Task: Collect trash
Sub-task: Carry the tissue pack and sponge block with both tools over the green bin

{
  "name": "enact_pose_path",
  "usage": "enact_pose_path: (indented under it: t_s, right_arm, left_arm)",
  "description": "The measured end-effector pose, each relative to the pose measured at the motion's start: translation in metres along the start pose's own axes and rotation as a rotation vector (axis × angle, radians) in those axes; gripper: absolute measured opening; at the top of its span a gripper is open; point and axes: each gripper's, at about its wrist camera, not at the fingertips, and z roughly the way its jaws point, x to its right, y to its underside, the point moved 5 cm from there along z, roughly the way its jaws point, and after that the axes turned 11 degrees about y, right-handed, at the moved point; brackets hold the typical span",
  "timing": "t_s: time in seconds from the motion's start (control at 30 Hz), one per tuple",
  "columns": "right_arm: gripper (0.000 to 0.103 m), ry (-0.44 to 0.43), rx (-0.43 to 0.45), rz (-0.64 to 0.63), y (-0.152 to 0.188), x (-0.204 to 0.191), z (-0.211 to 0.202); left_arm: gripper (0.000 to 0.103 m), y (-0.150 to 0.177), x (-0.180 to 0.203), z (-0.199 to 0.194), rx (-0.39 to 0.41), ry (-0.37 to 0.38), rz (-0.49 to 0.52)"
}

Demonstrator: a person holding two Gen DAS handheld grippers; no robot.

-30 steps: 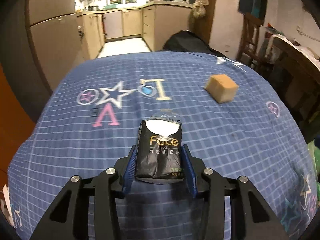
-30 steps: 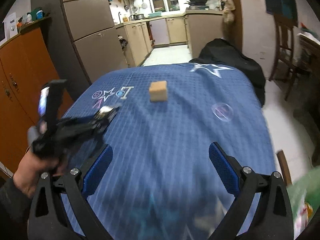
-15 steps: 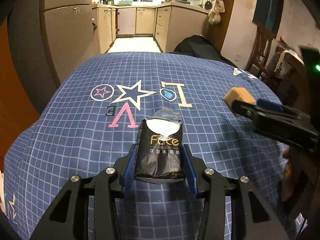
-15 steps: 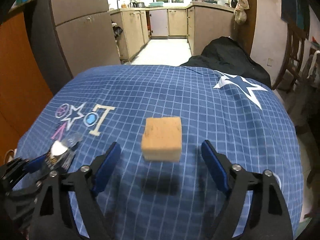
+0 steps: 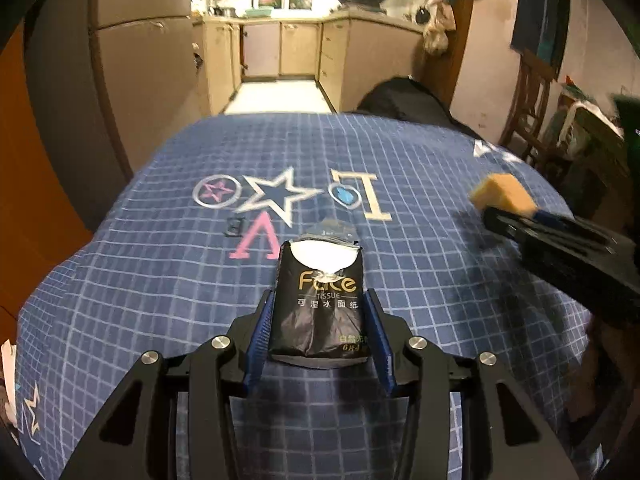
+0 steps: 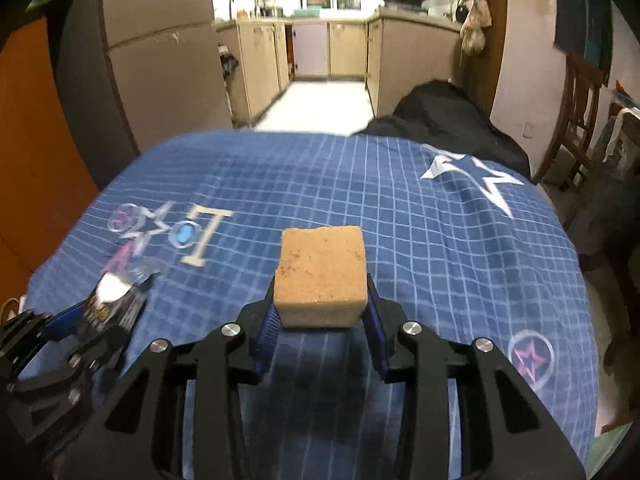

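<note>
The left gripper point(image 5: 320, 332) clamped the tissue pack point(image 5: 318, 300); the right gripper point(image 6: 322, 314) was closing, its jaws pressing the sponge block point(image 6: 322, 276) between them.

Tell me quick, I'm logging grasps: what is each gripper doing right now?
Left gripper: shut on the tissue pack.
Right gripper: jaws closing, pads already against the sponge.
</note>
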Motion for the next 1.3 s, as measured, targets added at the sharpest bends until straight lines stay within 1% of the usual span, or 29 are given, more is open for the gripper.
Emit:
enact_pose_path:
  t_s: [0.13, 0.17, 0.43, 0.53, 0.67, 0.73, 0.93, 1.13, 1.3]
  right_arm:
    - [0.036, -0.018, 0.083, 0.021, 0.017, 0.001, -0.051]
    - [0.036, -0.019, 0.112, 0.032, 0.027, 0.002, -0.071]
    - [0.036, 0.006, 0.233, 0.078, 0.071, 0.017, -0.168]
    - [0.036, 0.017, 0.253, 0.092, 0.087, 0.021, -0.199]
    - [0.036, 0.037, 0.283, 0.084, 0.100, 0.022, -0.228]
    - [0.036, 0.049, 0.300, 0.075, 0.101, 0.022, -0.239]
    - [0.036, 0.064, 0.324, 0.094, 0.107, 0.039, -0.264]
    - [0.036, 0.119, 0.326, 0.130, 0.120, 0.069, -0.282]
    - [0.036, 0.174, 0.322, 0.165, 0.134, 0.099, -0.297]
  left_arm:
    - [0.045, 0.008, 0.005, -0.024, 0.053, -0.002, 0.016]
    - [0.045, 0.010, 0.007, -0.032, 0.069, -0.002, 0.022]
    - [0.045, 0.035, 0.032, -0.128, 0.202, 0.037, 0.067]
    - [0.045, 0.044, 0.046, -0.158, 0.235, 0.059, 0.091]
    - [0.045, 0.057, 0.066, -0.192, 0.265, 0.083, 0.109]
    - [0.045, 0.061, 0.074, -0.202, 0.274, 0.079, 0.125]
    - [0.045, 0.078, 0.106, -0.232, 0.285, 0.110, 0.159]
    - [0.045, 0.089, 0.140, -0.248, 0.291, 0.139, 0.196]
    - [0.045, 0.102, 0.181, -0.257, 0.287, 0.194, 0.235]
